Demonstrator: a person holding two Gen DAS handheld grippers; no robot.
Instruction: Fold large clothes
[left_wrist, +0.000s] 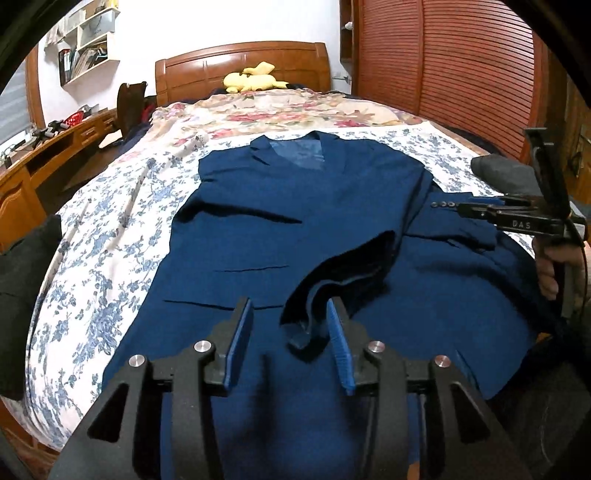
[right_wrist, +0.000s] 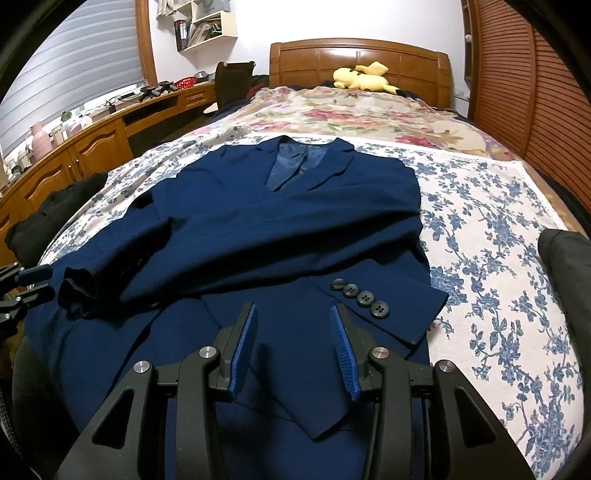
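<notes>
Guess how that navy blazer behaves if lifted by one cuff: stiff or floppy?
Probably floppy: the navy blazer already lies rumpled, with one sleeve draped loosely across its front. Likely heavyish; the cloth looks thick and lined at the collar. The buttoned cuff looks flatter, so probably a firmer pinch point.

Wooden headboard (right_wrist: 358, 70), louvered wardrobe (left_wrist: 443, 66), wall shelves (right_wrist: 207, 29), desk (right_wrist: 92, 140), window blind (right_wrist: 74, 66).

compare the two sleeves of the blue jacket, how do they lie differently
The right sleeve lies flat, its cuff squared off, with a row of four dark buttons facing up. The left sleeve is draped across the jacket front, rumpled, its cuff gaping open and showing no buttons. The left tool hangs open over that cuff; the right tool hangs open beside the buttoned one. Both are the same navy cloth.
</notes>
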